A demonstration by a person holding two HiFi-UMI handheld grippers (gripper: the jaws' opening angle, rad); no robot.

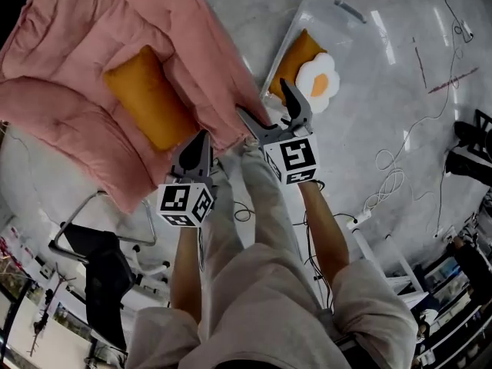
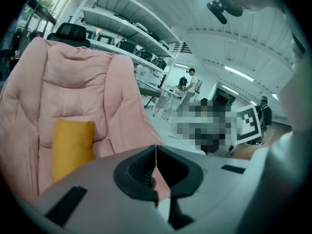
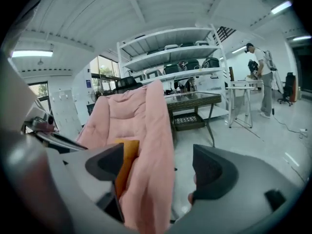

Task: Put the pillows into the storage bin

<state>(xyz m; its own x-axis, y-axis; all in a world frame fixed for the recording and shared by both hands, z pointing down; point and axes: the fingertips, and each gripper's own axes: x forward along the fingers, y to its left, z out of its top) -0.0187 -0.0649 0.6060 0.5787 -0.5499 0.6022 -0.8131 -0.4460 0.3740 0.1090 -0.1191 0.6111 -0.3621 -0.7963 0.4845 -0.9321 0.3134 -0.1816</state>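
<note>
Left gripper [image 2: 156, 155] first: its jaws are pressed together with nothing caught between them, and it points at the pink lounge chair [image 1: 92, 44]. Over to the right gripper [image 3: 158, 167]: its jaws stand wide apart and empty, and only the chair's padded edge shows through the gap. From the head view, that right gripper hangs between the chair's edge and the storage bin [image 1: 342, 10], with its tips near the bin's closest end. Each gripper carries a cube [image 1: 290, 158] printed with black-and-white square markers, patterns rather than letters. One orange pillow [image 1: 150, 106] lies on the chair's seat, just beside the left gripper and untouched by it. The clear storage bin sits on the grey floor [image 1: 384, 114], and a second orange pillow [image 1: 294, 58] rests in it. A fried-egg pillow [image 1: 317, 83] lies against that one at the bin's near end. Whether the fried-egg pillow is fully inside the bin is hard to tell. Cables [image 1: 388, 179] trail across the floor nearby. White shelving [image 3: 170, 57] stands behind the chair, and a blue sign [image 3: 88, 84] beside it is too small to read.
</note>
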